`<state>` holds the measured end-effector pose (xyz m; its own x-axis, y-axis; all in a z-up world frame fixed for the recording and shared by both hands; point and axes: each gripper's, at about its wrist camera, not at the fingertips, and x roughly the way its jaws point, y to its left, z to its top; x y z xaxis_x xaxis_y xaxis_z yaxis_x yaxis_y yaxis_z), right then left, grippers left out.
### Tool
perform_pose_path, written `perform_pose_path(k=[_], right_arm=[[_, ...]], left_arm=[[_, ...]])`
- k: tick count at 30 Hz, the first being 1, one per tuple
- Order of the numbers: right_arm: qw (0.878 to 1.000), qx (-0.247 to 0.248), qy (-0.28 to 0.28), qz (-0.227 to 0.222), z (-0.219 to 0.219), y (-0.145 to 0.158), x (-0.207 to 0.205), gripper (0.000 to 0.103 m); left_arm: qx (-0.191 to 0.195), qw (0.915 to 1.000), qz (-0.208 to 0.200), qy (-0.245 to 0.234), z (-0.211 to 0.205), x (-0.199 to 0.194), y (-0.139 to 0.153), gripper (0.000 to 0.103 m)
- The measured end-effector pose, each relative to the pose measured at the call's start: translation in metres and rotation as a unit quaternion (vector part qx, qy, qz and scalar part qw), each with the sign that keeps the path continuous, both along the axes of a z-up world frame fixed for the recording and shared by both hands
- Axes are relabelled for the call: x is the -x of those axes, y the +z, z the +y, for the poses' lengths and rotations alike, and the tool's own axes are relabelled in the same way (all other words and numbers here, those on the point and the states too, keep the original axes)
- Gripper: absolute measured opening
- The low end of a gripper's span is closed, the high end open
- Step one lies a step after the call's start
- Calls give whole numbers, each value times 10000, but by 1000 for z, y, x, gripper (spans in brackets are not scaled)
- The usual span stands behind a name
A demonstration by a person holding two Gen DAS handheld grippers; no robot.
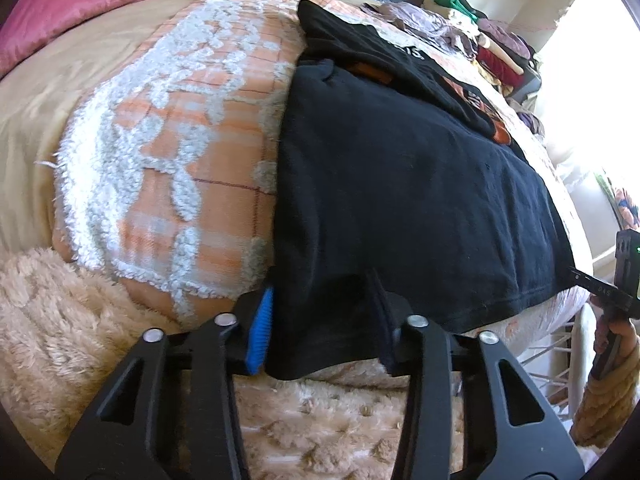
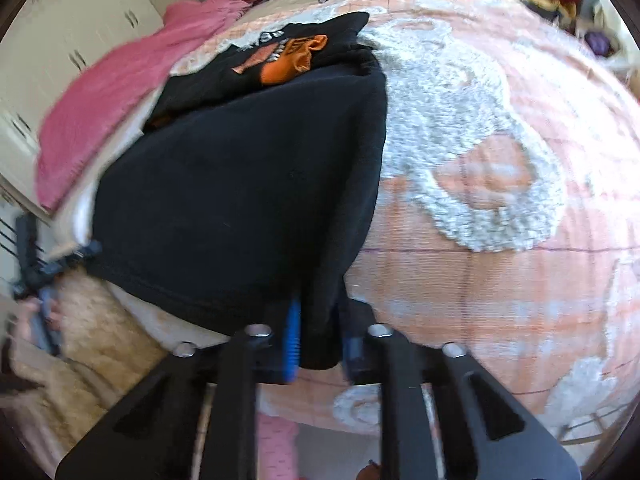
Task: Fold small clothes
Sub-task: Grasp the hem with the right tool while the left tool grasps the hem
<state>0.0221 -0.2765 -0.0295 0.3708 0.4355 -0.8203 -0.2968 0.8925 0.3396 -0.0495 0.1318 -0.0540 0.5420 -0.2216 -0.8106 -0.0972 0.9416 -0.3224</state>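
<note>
Orange-and-white tufted bedspread (image 1: 192,184) | black cotton garment (image 1: 400,200) long axis 6–12 o'clock | left gripper (image 1: 324,336), right gripper (image 2: 318,340) each clamping near hem corners

Left wrist view: low and close at the near edge of the bed, facing along the black garment (image 1: 400,184) toward the clothes pile (image 1: 472,28). Right wrist view: same edge, further right, somewhat blurred. Shared: garment, orange-and-white blanket (image 2: 500,200), pink cover (image 1: 80,4).

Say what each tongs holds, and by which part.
Both tongs, left and right, grip the black garment at its near hem, one at each corner.
</note>
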Motion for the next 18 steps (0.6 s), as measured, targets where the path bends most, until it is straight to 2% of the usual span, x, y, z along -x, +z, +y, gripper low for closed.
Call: perform_pose_path(k=[2, 4, 8, 10, 15, 18], right_arm=[[9998, -189, 57, -74, 3, 7, -1, 8], [9980, -587, 136, -197, 7, 20, -3, 8], [9944, -861, 223, -575, 14, 41, -6, 8], [9928, -937, 189, -716, 14, 48, -9, 8], [9897, -1094, 67, -924, 13, 57, -17, 8], [9860, -1204, 7, -1155, 10, 68, -19, 8]], left_arm=[[2, 10000, 5, 19, 1, 1, 0, 27], [-38, 10000, 14, 34, 1, 2, 0, 25], [105, 9999, 14, 122, 8, 4, -1, 8], [189, 9997, -33, 149, 11, 7, 2, 4], [297, 9990, -281, 169, 13, 13, 20, 3], [462, 9971, -572, 172, 16, 17, 40, 3]])
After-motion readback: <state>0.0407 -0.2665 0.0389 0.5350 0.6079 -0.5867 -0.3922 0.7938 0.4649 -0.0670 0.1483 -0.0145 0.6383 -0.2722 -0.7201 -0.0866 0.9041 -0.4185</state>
